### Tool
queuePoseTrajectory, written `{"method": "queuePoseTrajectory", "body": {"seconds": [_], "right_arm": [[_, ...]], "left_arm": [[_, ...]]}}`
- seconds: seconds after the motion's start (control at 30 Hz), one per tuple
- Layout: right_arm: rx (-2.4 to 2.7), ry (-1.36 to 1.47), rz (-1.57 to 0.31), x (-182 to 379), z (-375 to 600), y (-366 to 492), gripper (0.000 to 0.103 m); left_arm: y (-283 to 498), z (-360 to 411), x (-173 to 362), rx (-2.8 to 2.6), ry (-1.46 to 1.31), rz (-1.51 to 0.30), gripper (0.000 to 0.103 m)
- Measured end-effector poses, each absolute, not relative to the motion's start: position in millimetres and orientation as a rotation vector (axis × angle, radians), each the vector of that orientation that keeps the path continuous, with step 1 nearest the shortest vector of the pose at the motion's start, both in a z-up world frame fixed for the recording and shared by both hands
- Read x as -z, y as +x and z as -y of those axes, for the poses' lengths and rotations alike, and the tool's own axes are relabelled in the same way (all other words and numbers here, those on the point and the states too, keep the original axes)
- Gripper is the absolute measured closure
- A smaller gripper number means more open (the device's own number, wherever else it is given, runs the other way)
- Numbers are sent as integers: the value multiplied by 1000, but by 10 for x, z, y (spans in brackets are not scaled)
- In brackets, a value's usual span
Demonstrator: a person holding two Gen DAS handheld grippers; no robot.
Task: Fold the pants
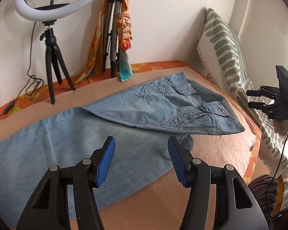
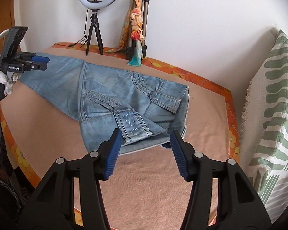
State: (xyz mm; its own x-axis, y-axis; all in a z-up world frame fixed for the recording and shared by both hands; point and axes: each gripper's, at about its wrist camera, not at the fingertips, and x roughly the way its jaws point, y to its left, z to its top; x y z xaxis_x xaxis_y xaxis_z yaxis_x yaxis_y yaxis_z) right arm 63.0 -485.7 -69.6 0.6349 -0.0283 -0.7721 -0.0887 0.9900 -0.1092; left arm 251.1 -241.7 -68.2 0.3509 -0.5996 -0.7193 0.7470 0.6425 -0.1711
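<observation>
Light blue denim pants lie on a tan blanket, the waist part folded over the legs; they also show in the right wrist view. My left gripper is open and empty, above the leg fabric. It shows in the right wrist view at the far left over the leg end. My right gripper is open and empty, just in front of the waistband edge. It shows in the left wrist view at the right, off the pants.
The tan blanket covers a bed with an orange flowered sheet. A green-striped pillow leans at the right. A ring light on a tripod and a second tripod draped with a scarf stand by the wall.
</observation>
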Motion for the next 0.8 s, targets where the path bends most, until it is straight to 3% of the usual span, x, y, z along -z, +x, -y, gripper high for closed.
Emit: {"method": "queuePoseTrajectory", "body": {"seconds": [0.2, 0.33, 0.53, 0.8], "right_arm": [[-118, -262, -906, 978, 4736, 580, 48], [-194, -367, -870, 1115, 4514, 604, 39], [-192, -518, -823, 1246, 4351, 707, 39], [-194, -474, -831, 1199, 4710, 510, 39]], "left_arm": [[2395, 2701, 952, 918, 228, -898, 47], [2292, 2853, 1086, 945, 260, -928, 47], [2215, 3143, 1224, 971, 324, -936, 47], [2300, 3383, 1380, 985, 339, -957, 47]]}}
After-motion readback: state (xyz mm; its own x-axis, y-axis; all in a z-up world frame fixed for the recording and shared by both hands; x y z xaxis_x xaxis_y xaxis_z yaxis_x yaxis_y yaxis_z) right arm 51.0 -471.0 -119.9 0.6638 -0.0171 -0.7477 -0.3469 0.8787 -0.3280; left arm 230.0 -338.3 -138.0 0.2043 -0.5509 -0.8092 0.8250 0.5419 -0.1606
